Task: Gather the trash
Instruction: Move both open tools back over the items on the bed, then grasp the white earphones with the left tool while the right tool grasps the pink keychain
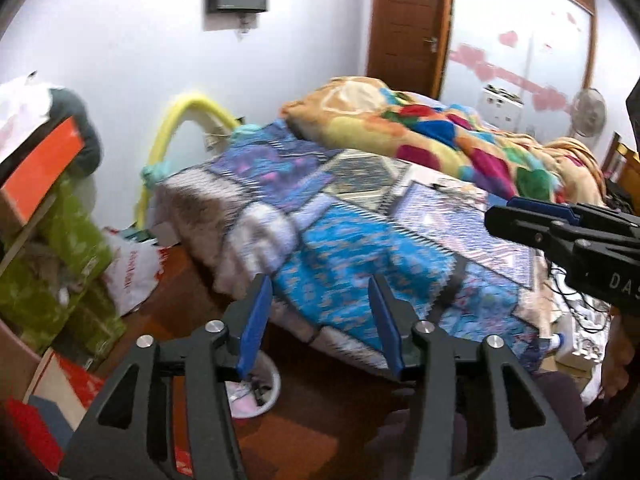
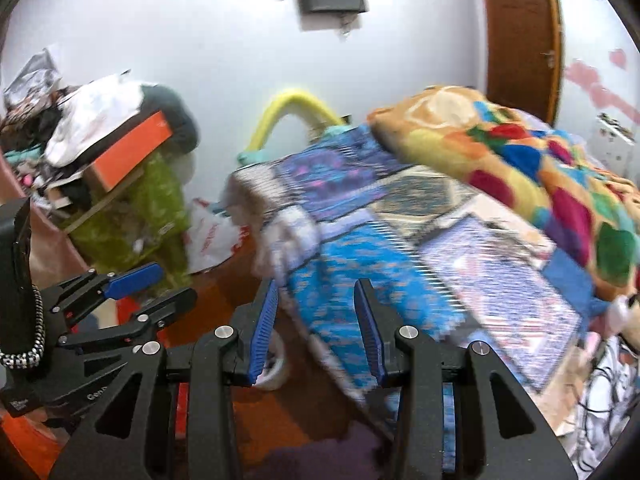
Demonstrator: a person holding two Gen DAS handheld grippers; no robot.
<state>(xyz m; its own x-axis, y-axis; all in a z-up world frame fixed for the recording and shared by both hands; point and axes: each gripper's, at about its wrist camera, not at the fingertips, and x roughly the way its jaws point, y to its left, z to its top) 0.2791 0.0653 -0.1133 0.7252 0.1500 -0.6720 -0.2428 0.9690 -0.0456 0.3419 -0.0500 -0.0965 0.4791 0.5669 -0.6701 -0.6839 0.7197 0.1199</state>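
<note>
Both views blurred. Left gripper (image 1: 320,320): jaws open, nothing between, only bed (image 1: 360,240) w/ blue patterned cover behind. Right gripper (image 2: 316,328): jaws apart too, empty gap. White bin (image 1: 256,396) on brown floor, lower centre, just below left blue pad; mouth facing up, pinkish trash inside, can't tell what kind. Same bin (image 2: 276,376) low centre in right view, mostly hidden behind left pad. White plastic bag (image 1: 132,272) on floor, left of bed.

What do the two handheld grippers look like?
Both the left gripper and the right gripper have black plastic frames with cut-out slots, round silver pivot bolts and flat ribbed blue finger pads. White lettering marks the bodies, and a braided black-and-white cord hangs beside the left one.
</note>
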